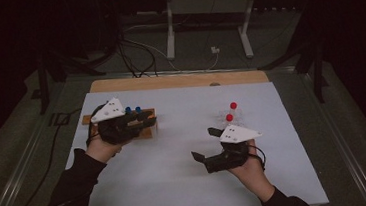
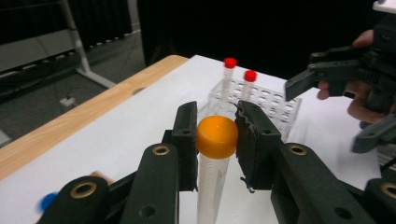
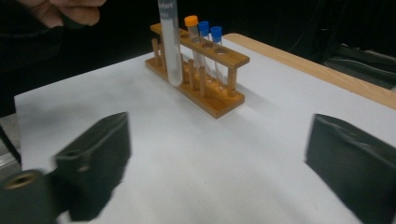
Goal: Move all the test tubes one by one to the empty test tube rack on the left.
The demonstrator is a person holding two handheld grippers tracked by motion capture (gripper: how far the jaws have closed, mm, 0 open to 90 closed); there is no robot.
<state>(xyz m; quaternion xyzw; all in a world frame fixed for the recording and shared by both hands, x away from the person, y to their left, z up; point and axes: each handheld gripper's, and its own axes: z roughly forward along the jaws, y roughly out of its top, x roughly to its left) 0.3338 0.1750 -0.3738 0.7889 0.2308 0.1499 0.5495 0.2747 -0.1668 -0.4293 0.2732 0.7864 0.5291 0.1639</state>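
Left gripper (image 2: 217,140) clamped on orange-capped tube (image 2: 215,154), held upright just beside the wooden rack (image 3: 205,88). Right gripper (image 1: 209,143) wide apart, holding nothing, well apart from that rack, near the clear rack (image 2: 261,100).

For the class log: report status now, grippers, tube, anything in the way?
Left gripper shut on orange-capped tube, lifted beside wooden rack. Right gripper open, holding nothing, near clear rack. White table between the racks is bare.

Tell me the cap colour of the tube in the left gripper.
Orange: the cap of the tube is clamped in the left gripper, clearest in the left gripper view.
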